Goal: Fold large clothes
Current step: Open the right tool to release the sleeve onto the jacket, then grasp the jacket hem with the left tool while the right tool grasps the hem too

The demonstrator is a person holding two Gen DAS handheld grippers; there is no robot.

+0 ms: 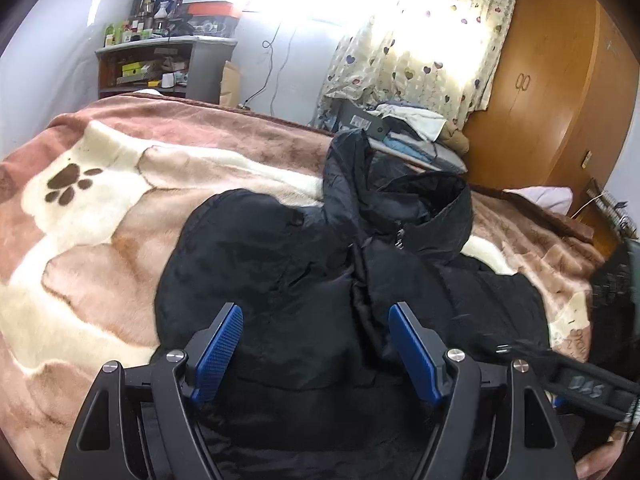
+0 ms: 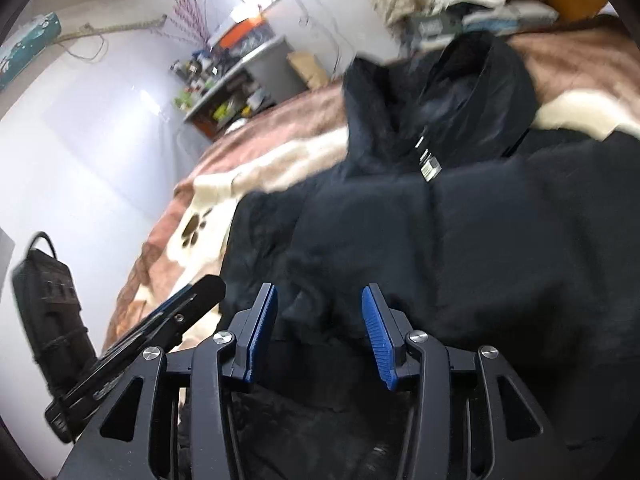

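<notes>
A black hooded puffer jacket (image 1: 304,264) lies front-up on the bed, zipped, hood (image 1: 424,204) toward the far side. Its left sleeve looks folded in over the chest. It also fills the right wrist view (image 2: 460,232). My left gripper (image 1: 316,320) is open, its blue pads just above the jacket's lower front, holding nothing. My right gripper (image 2: 320,304) is open and empty over the jacket's lower part. The other gripper's body (image 2: 160,320) shows at the left of the right wrist view. The right wrist view is motion-blurred.
The bed carries a brown and cream paw-print blanket (image 1: 92,216). A grey shelf (image 1: 168,64) with bottles stands by the far wall. A pile of clothes and boxes (image 1: 404,132) sits beyond the hood, by heart-print curtains (image 1: 420,52) and a wooden wardrobe (image 1: 548,92). A black bag (image 2: 48,300) stands at the left.
</notes>
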